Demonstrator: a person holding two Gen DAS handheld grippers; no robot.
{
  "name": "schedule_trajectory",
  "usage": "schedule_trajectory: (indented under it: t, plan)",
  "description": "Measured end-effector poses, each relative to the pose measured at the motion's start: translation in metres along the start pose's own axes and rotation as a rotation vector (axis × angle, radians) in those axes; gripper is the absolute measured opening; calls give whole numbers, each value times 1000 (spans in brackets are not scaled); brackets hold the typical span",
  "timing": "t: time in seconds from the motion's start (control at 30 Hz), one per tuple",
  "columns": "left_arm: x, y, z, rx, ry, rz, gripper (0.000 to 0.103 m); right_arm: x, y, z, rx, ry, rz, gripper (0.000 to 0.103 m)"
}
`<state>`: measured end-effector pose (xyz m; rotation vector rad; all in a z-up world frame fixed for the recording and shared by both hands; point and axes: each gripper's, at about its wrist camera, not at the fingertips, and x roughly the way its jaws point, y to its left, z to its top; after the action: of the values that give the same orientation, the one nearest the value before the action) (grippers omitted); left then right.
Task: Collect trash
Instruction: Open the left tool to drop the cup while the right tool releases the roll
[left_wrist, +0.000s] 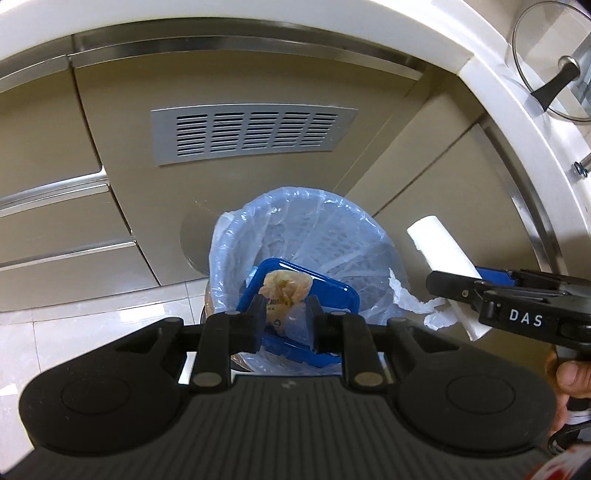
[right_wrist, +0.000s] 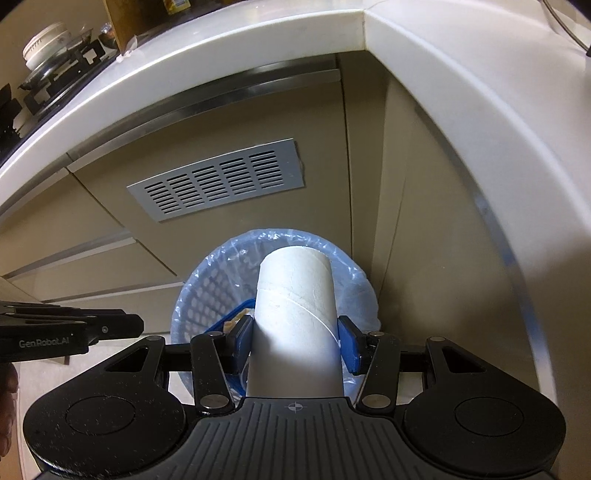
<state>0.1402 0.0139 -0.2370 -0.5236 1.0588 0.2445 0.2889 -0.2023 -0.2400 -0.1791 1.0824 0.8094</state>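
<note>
Over the lined bin, left gripper hangs at the near rim, pads narrow, a crumpled beige-and-clear wrapper sitting between them. Can't tell if the pads actually press on it or if it just lies there. Under the wrapper, inside the bin, a blue tray leans tilted against the liner. Bin's clear-blue bag drapes over a mesh basket wall.

Right of the bin centre, right gripper clamps a white cardboard tube between its blue pads, medium-wide, tube pointing forward over the bin mouth. Left wrist view shows the same tube just past the bin's right rim, torn white paper hanging off its lower end.

Behind the bin: beige cabinet with a silver vent grille. Above the bin to the right, on the counter, a glass lid.
</note>
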Motion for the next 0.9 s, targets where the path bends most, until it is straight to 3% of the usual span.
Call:
schedule_trajectory:
  t: [0.4, 0.53, 0.63, 0.9]
  plan:
    - [3, 9, 0, -22, 7, 4, 19, 24, 14, 7, 4, 21, 12, 49]
    - [4, 12, -1, -32, 8, 11, 19, 33, 15, 8, 18, 28, 53, 49]
    - [4, 13, -1, -36, 9, 19, 19, 38, 14, 8, 45, 28, 63, 72]
    - [4, 17, -6, -32, 17, 18, 21, 32, 17, -1, 30, 50, 50, 72]
